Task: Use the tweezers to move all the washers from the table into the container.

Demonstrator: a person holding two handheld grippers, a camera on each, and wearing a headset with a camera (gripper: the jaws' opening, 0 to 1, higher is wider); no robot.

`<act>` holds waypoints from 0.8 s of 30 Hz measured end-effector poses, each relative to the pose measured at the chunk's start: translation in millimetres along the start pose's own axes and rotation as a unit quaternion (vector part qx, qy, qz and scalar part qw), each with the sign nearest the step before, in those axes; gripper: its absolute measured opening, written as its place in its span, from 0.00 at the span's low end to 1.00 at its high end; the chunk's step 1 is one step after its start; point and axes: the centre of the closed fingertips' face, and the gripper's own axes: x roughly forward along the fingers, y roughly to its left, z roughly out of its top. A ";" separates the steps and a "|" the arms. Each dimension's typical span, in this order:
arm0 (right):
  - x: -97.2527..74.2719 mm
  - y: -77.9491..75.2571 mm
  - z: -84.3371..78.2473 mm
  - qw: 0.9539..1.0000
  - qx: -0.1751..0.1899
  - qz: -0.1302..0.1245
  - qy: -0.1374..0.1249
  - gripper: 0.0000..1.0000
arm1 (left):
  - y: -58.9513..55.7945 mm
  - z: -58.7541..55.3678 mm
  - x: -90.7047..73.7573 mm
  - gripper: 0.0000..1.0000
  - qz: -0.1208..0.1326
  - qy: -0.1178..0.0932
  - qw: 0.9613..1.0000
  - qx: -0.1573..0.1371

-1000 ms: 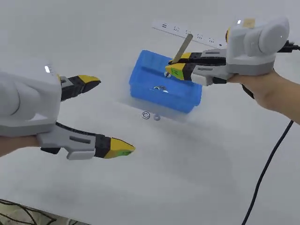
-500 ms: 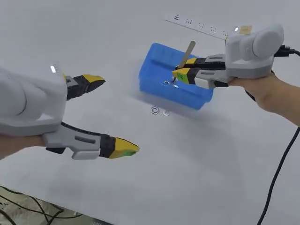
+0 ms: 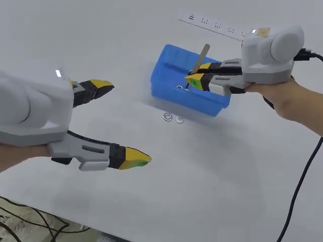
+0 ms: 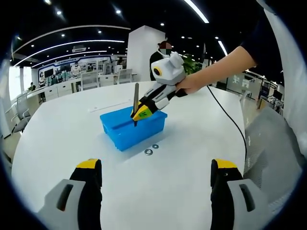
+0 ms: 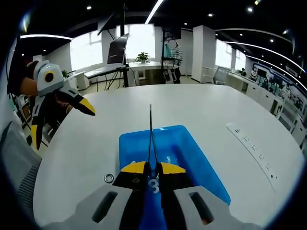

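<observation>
The tweezers (image 3: 201,57) are clamped in the closed right gripper (image 3: 192,80) above the blue container (image 3: 203,104), two washers (image 3: 168,117) are seen on the table (image 3: 212,171) just beside it, and the left gripper (image 3: 130,123) is held wide open, empty.

Open white tabletop (image 3: 202,171) surrounds the blue plastic container (image 3: 166,78); over its opening stand the right tongs (image 3: 191,80) clamping upright metal tweezers (image 3: 201,56). A black cable (image 3: 305,176) trails at right.

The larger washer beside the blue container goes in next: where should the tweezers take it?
Probably best to take the larger washer across its ring, one tip of the tweezers through the hole, one outside, coming from above: it lies flat on the table. Use the side away from the smaller washer.
</observation>
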 end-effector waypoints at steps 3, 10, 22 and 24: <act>-2.7 -0.7 2.2 1.000 -0.004 -0.004 -0.001 0.09 | 2.1 0.9 -0.4 1.00 0.001 -0.001 1.000 0.000; -8.5 4.3 4.6 1.000 -0.020 -0.007 0.014 0.08 | 11.1 15.8 8.8 0.99 -0.006 -0.010 1.000 0.008; -14.8 5.1 15.4 0.999 -0.033 -0.006 0.002 0.08 | 41.5 77.8 41.0 0.80 -0.022 -0.082 0.996 -0.001; -16.0 6.0 17.2 1.000 -0.028 -0.005 -0.001 0.08 | 42.1 86.3 48.8 0.75 -0.028 -0.086 0.996 0.005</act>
